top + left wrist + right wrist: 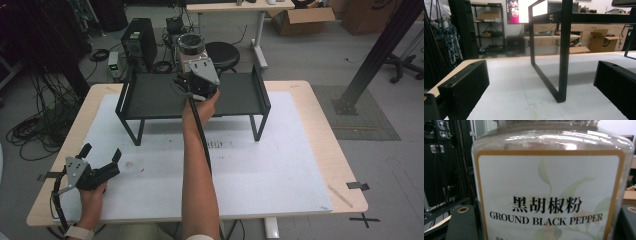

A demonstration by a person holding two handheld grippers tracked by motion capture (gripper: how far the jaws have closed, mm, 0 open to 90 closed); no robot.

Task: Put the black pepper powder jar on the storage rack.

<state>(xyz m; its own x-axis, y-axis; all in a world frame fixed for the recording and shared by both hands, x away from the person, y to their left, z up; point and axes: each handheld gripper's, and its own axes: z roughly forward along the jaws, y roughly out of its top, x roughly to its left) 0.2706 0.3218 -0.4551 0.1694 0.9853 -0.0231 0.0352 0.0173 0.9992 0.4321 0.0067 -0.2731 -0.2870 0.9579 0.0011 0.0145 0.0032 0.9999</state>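
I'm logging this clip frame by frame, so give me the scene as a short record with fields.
Surface: white mat on wooden table
Fixture: black metal rack
Item: jar of ground black pepper
Right gripper: over the rack, jaws either side of the jar
Left gripper: open, empty, near the table's front left corner

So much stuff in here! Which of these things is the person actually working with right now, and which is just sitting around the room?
In use:
- pepper jar, labelled ground black pepper, between the jaws of the right gripper
- black shelf rack, over which the jar is held
- left gripper, open, low near the table's front corner

Just lying about:
- black stool
- cardboard box
- cables on the floor
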